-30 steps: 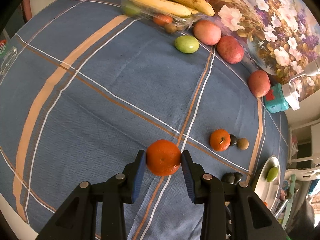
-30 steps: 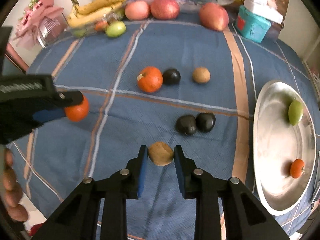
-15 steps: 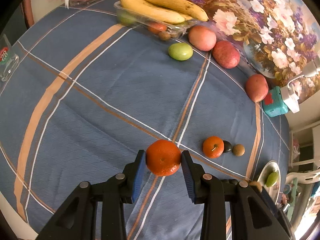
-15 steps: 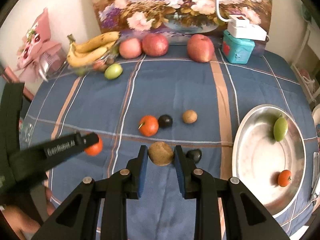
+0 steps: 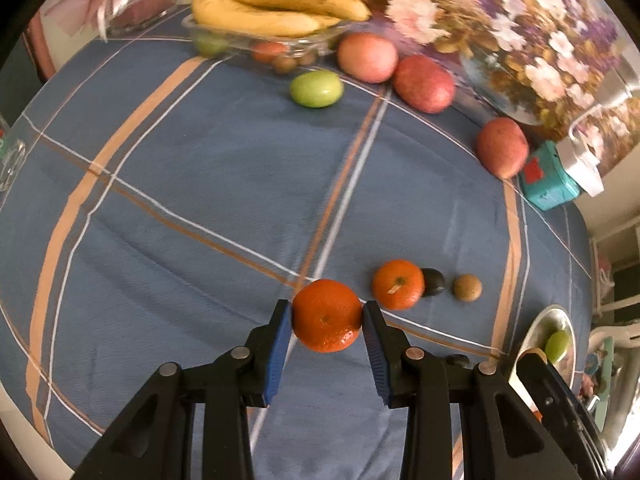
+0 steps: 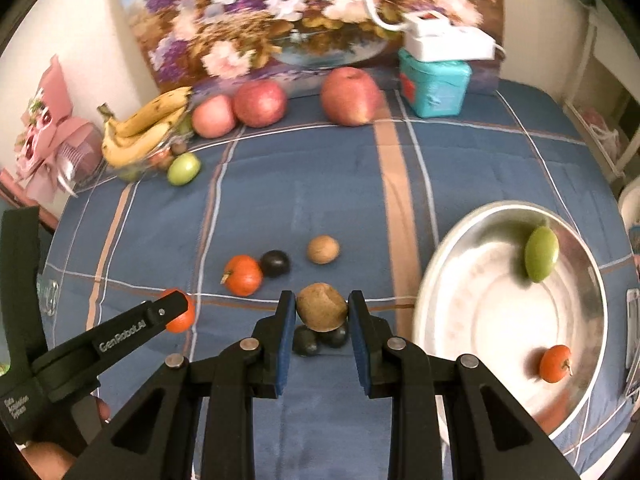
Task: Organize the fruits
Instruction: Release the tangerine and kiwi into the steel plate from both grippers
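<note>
My left gripper (image 5: 326, 320) is shut on an orange tangerine (image 5: 327, 315), held above the blue plaid cloth. It also shows in the right wrist view (image 6: 176, 312). My right gripper (image 6: 322, 310) is shut on a brown kiwi (image 6: 321, 306), held above two dark fruits (image 6: 320, 340). A metal bowl (image 6: 460, 280) at the right holds a green fruit (image 6: 541, 254) and a small orange fruit (image 6: 555, 363). On the cloth lie another tangerine (image 6: 242, 275), a dark fruit (image 6: 275, 263) and a brown kiwi (image 6: 323, 249).
At the back a glass dish (image 5: 256, 38) holds bananas (image 5: 276, 6) and small fruits. Three red apples (image 6: 350, 96) and a green fruit (image 6: 183, 169) lie near a flower painting (image 6: 304, 12). A teal box (image 6: 434, 82) stands at the back right.
Both grippers have lifted with their fruits and moved right, toward the bowl. The table looks farther below in the right wrist view.
</note>
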A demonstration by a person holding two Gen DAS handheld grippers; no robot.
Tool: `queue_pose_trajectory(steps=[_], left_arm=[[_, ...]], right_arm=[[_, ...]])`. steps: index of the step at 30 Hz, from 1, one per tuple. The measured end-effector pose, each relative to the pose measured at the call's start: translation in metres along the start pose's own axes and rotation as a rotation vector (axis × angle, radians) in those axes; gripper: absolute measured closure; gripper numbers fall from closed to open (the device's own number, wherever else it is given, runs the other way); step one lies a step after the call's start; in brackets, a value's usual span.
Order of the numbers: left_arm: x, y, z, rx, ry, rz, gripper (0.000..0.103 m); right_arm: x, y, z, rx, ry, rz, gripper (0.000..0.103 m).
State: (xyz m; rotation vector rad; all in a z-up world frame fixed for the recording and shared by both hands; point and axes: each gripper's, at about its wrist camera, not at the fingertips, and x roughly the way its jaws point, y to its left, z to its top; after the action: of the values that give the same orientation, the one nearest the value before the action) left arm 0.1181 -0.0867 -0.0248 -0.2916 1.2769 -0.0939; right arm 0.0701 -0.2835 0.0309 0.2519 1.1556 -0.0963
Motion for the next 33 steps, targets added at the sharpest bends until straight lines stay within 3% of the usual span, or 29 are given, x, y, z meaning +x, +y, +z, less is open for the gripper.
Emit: queue_pose_trajectory(steps=[6, 16, 23, 33], left_arm=[[-0.001, -0.038, -0.01, 0.083, -0.002, -0.022, 0.064], [-0.005, -0.134, -0.054, 0.375, -0.01, -0.108, 0.064], [-0.003, -0.192, -0.091, 0.56, -0.011, -0.164, 0.064], [-0.001, -0.209, -0.111, 0.624, 0.009, -0.174, 0.062]], right_arm=[[-0.009, -0.034, 0.005, 0.06, -0.015, -0.025, 0.075], [-0.033, -0.123, 0.007, 0.223, -0.046, -0.169, 0.075], [-0.055, -0.155, 0.0, 0.269, -0.088, -0.237, 0.075], [-0.054, -0.164, -0.006, 0.295, -0.077, -0.232, 0.075]])
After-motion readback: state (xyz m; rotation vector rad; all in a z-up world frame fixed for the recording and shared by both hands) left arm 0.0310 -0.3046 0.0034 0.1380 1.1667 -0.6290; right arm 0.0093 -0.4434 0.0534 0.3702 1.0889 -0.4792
